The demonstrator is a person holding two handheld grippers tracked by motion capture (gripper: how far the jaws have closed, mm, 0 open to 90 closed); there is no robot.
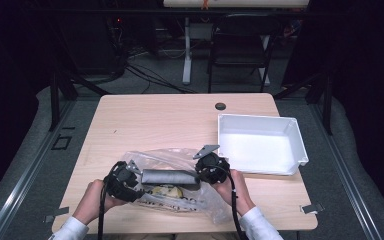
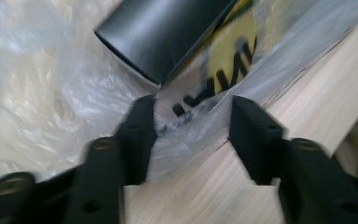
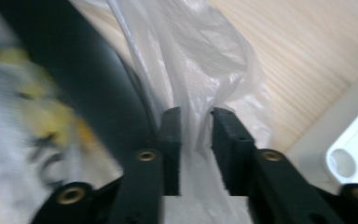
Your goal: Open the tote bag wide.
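Work looks barely begun: the bag (image 1: pixel 180 187) lies left of the tray (image 1: pixel 262 142) with the dark box (image 1: pixel 171 177) inside, left gripper (image 1: pixel 141 176) part open around loose plastic, right gripper (image 1: pixel 198 172) nearly shut around a fold.

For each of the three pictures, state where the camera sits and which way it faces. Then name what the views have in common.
High view: fixed above the near table edge, facing forward and down; both hands, left gripper and right gripper at a clear plastic bag, white bin beyond.
Left gripper view: rides that gripper, looking along its parted jaws at the bag.
Right gripper view: rides that gripper, jaws either side of a bag fold.
Shared: bag, dark box, wooden table.
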